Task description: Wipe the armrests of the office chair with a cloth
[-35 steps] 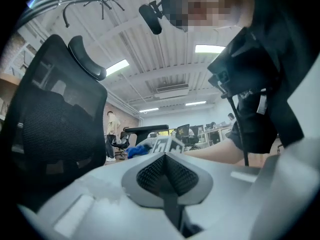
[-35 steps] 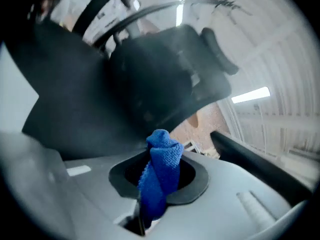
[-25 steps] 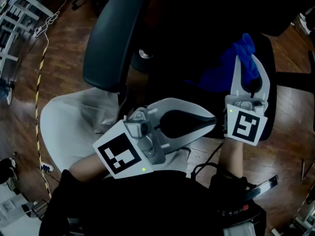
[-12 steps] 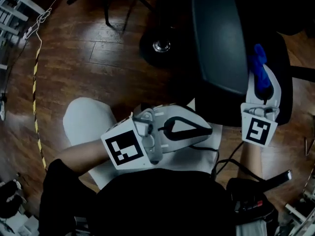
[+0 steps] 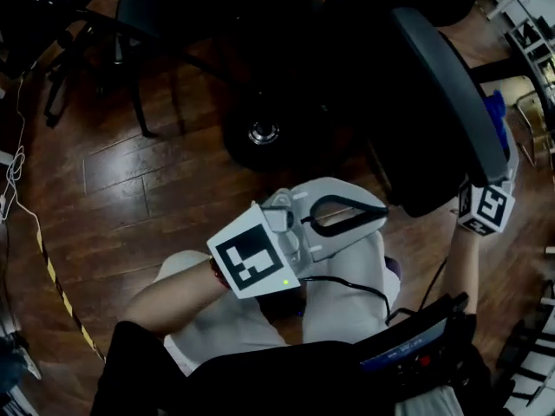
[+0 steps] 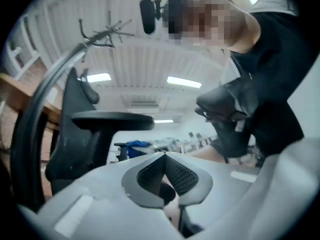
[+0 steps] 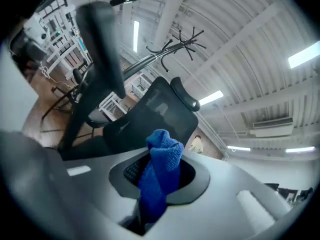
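The black office chair (image 5: 447,94) stands at the right of the head view, over its wheeled base (image 5: 263,133). My right gripper (image 5: 501,133) reaches up along the chair's right side, half hidden behind it, and is shut on a bunched blue cloth (image 5: 495,109). In the right gripper view the cloth (image 7: 161,176) sticks out between the jaws of that gripper (image 7: 162,159). My left gripper (image 5: 384,216) hovers over the person's lap, shut and holding nothing. In the left gripper view it (image 6: 164,155) faces a black armrest pad (image 6: 112,119), with the cloth (image 6: 131,146) small beyond.
Brown wood floor (image 5: 130,180) lies to the left. Another dark chair (image 5: 165,7) stands at the top left. A yellow-and-black cable (image 5: 52,276) runs along the left edge. White racks (image 5: 533,33) are at the top right. A coat stand (image 7: 182,41) shows overhead.
The head view has swung, so the chair now sits at the far right. My right gripper with the cloth went to the right edge beside it. The left gripper shifted right and lower.
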